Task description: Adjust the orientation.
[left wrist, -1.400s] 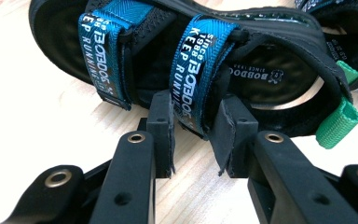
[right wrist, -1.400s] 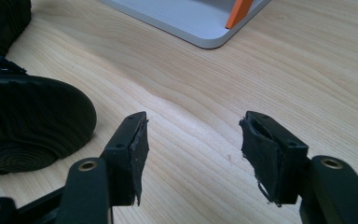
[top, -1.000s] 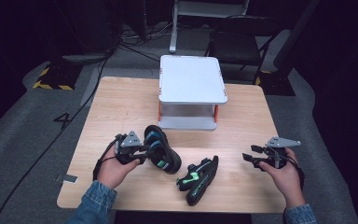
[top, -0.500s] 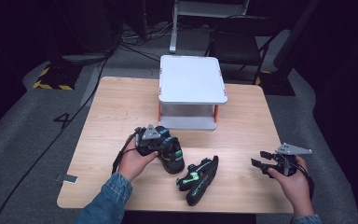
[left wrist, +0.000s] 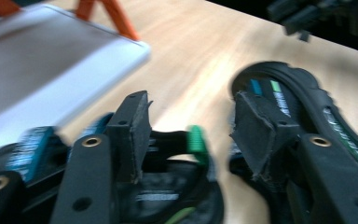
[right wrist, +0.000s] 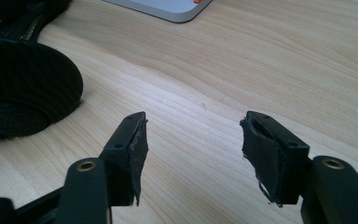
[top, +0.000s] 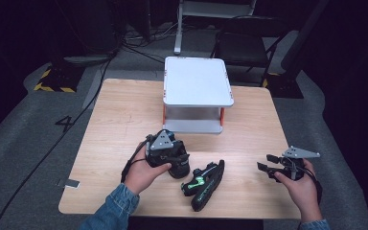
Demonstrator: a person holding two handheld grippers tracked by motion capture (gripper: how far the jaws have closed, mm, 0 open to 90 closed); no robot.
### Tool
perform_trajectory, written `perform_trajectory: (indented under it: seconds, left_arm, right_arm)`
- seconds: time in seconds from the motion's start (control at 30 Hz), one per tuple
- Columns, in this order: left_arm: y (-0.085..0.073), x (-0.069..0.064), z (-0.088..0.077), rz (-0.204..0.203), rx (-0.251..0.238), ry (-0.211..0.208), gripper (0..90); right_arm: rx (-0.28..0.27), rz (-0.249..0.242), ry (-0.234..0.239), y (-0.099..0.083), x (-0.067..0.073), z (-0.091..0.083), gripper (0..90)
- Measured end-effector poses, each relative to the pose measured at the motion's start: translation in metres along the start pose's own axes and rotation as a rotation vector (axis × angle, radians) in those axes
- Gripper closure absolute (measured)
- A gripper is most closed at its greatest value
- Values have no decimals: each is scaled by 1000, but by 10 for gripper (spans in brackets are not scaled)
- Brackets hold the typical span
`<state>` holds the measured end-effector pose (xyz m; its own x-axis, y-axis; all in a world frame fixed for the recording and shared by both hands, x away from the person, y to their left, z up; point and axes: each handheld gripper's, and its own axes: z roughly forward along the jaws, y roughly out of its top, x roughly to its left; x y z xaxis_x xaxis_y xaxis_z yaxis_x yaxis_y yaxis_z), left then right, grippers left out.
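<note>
The left gripper has its jaws parted — they have just been opening — and in its own view the pads stand clear on either side of a green tab on the black shoe below them, pressing on nothing that I can make out. From above, that left gripper sits right over this shoe, which stands near the middle of the table, a little toward the front edge and just in front of the white stand. The person's left hand wraps the gripper from the front-left.

Just to the right lies the second shoe, black with green trim, on its side and slanting toward the front edge, close beside the first; whether the two touch I cannot tell. In the left gripper view it shows its sole rim past the right jaw.

The right gripper is let go too — jaws wide, bare wood between them, a dark shoe sole off to its left. From above it hovers near the table's right front corner, well apart from both shoes, held in the right hand.
</note>
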<state>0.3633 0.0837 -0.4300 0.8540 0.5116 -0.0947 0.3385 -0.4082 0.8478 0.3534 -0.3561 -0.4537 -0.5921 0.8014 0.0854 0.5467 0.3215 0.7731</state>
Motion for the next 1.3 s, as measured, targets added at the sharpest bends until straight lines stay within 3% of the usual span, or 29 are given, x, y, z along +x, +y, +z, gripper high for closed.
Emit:
perform_trajectory:
  seconds: [0.07, 0.1, 0.2, 0.27, 0.47, 0.57, 0.67, 0.77, 0.97, 1.2, 1.27, 1.3]
  left_arm:
    - [-4, -2, 7, 11, 38, -14, 563]
    - [-5, -3, 10, 15, 58, -18, 655]
    - [-7, -1, 8, 15, 64, 2, 840]
    - [-6, -1, 4, 13, 67, 6, 861]
    - [-7, 1, -14, 27, 75, 22, 867]
    - [-17, 3, -36, 11, 106, 21, 866]
    - [-25, 2, -47, 1, 118, 39, 865]
    - [-29, -1, -46, -4, 113, 26, 865]
    - [-28, -10, -37, 38, 113, 18, 864]
    - [-30, -8, -36, 14, 102, 6, 854]
    - [-31, -5, -40, 4, 79, 18, 802]
    - [-32, -4, -41, 3, 66, 30, 732]
  right_arm:
    - [-1, -6, 3, 1, 1, 2, 406]
    - [1, -8, 4, 1, 1, 2, 406]
    - [3, -8, 7, 1, 2, 2, 406]
    - [1, -7, 6, 1, 1, 2, 406]
    - [-3, -15, 15, 5, 1, 5, 406]
    - [-5, -23, 27, 11, 3, 10, 406]
    - [-4, -38, 40, 16, 5, 16, 406]
    - [-3, -52, 55, 22, 9, 24, 406]
    - [-2, -70, 81, 28, 15, 31, 406]
    - [-5, -64, 79, 27, 14, 29, 406]
    - [-4, -66, 82, 28, 16, 28, 407]
    - [-7, -70, 82, 29, 18, 27, 408]
